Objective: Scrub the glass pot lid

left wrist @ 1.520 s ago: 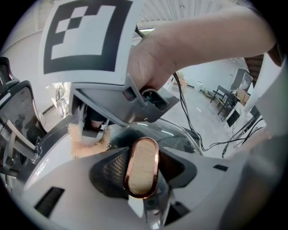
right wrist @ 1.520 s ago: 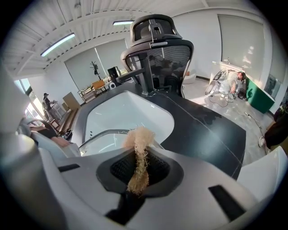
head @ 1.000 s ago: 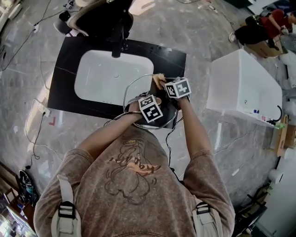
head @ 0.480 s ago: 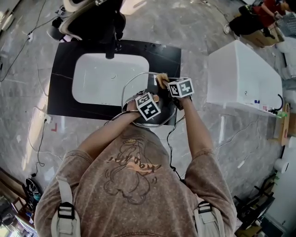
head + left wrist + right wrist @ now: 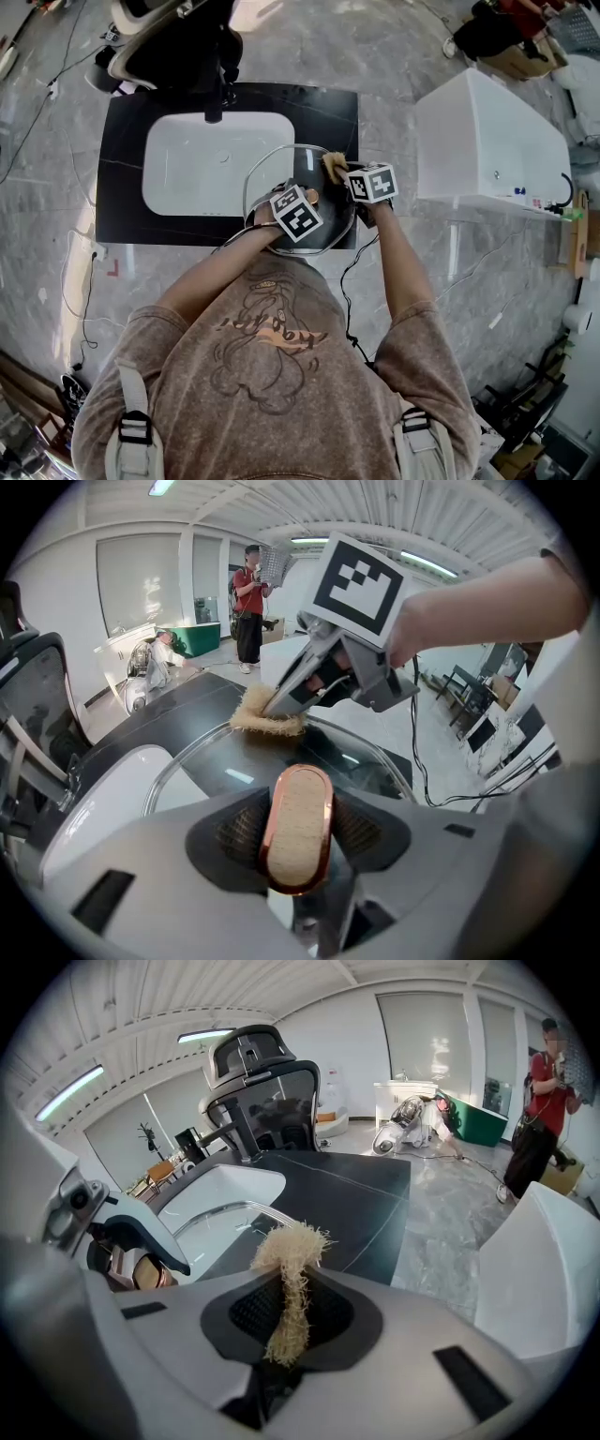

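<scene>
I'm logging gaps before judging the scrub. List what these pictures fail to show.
Head view: near part of the glass lid, under the left gripper and right gripper.
Right gripper view: where the scrubber meets the lid, behind its own tuft.
Every view: grime on the glass, too faint.

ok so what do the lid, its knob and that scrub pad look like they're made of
Lid: clear glass, since the dark counter shows through, with a shiny metal-looking rim. Knob: matte beige face, perhaps cork or wood, in a polished copper-coloured band. Scrub pad: pale plant fibre, loofah-like, with frayed loose strands.
</scene>
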`<state>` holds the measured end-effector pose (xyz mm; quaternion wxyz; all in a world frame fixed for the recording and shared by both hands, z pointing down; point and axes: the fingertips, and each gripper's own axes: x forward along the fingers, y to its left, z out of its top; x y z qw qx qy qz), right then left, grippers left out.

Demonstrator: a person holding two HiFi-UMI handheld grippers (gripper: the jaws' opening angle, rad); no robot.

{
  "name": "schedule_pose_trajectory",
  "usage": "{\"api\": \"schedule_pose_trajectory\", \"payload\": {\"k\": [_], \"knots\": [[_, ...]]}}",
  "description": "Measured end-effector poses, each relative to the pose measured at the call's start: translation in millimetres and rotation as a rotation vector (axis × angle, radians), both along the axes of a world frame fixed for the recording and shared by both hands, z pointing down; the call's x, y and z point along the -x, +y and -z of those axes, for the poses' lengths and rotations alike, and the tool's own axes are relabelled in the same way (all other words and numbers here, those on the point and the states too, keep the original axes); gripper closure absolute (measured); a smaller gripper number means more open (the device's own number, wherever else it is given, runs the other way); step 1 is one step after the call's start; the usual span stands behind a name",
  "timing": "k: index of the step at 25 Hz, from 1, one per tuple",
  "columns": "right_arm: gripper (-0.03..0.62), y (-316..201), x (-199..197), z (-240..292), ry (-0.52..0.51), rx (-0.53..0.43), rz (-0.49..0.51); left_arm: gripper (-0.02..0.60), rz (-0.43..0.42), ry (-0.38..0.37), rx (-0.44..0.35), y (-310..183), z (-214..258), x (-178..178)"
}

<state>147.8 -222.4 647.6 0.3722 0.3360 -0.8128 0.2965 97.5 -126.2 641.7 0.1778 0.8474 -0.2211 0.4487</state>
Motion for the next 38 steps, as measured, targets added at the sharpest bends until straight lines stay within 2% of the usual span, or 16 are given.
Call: {"api": "schedule_pose_trajectory", "payload": {"k": [7,12,38], "knots": [[0.543,13.2,-18.0,1.6,-0.005,-0.015,-0.06,0.376,0.006,-0.001,0.009,-0.5,1.3,-0.3],[0.543,24.8,-23.4,-3.0,-0.054,0.001,-0.097,0.376,0.004,-0.006,0.015,-0.4,-0.2,0.6],[0.545,92.9,-49.1,-1.3,-0.015,-0.015,-0.199,0.374,0.008,-0.005,0.026,-0.4,0.7,0.6]]}}
